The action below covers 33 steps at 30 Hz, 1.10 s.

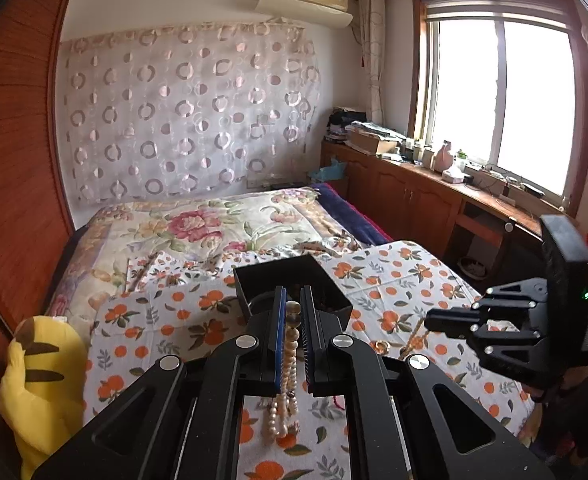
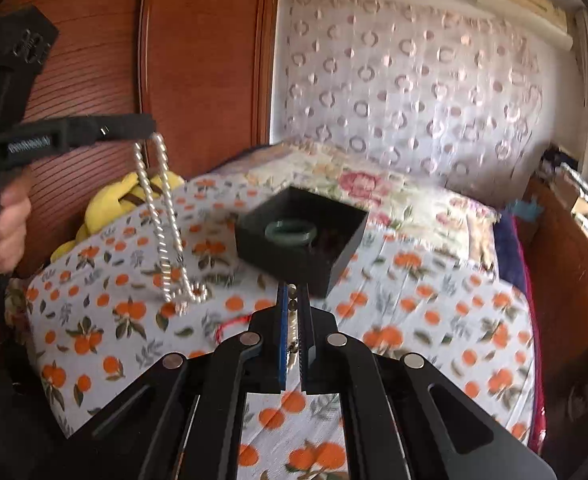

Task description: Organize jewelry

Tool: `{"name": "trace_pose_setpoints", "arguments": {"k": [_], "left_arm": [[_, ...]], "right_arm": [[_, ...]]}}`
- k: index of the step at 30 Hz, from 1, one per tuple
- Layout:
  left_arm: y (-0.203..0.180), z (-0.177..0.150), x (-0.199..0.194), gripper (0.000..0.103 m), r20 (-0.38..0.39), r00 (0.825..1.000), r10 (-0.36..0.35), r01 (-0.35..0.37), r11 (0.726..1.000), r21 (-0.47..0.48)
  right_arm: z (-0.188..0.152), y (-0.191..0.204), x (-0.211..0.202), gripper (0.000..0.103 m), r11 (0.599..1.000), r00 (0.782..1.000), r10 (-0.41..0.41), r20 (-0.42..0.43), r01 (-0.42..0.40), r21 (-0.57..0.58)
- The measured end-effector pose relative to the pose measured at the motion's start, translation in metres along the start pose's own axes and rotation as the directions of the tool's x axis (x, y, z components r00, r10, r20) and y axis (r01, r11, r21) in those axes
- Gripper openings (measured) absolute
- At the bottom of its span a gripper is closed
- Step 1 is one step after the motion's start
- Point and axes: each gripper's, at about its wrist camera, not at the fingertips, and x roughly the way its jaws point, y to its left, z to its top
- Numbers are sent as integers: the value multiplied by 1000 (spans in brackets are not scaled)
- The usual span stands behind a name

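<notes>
A: Where was the jewelry?
B: A pearl necklace (image 1: 289, 364) hung pinched in the left gripper (image 1: 292, 300), its loop dangling above the orange-print cloth (image 1: 394, 280), the low end near the cloth's near edge. From the right wrist view the same strand (image 2: 161, 216) dropped from that gripper's tip (image 2: 145, 128).

A: And the right gripper?
B: The right gripper (image 2: 293, 300) had its jaws nearly together on a thin beaded gold chain (image 2: 292, 320); the left view showed that chain (image 1: 414, 338) hanging from it.

A: Anything in the box?
B: The black box (image 2: 334, 268) sat toward the cloth's far edge, with a green bangle (image 2: 289, 232) inside. A small gold ring (image 1: 381, 346) and a red cord (image 2: 229, 326) lay on the cloth nearer.

A: Around that?
B: A yellow plush toy (image 1: 41, 384) at the cloth's left edge, a floral quilt (image 1: 213, 224) beyond.
</notes>
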Motion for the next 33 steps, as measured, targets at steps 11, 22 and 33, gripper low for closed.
{"name": "trace_pose_setpoints", "arguments": {"k": [11, 22, 33], "left_arm": [[-6, 33, -4, 6, 51, 999, 6, -7, 1000, 22], [-9, 53, 6, 6, 59, 998, 13, -15, 999, 39], [-9, 79, 30, 6, 66, 997, 34, -37, 998, 53]], "right_arm": [[48, -15, -27, 5, 999, 993, -34, 112, 35, -8], [84, -27, -35, 5, 998, 983, -59, 175, 63, -18], [104, -40, -31, 5, 997, 976, -77, 203, 79, -3]]}}
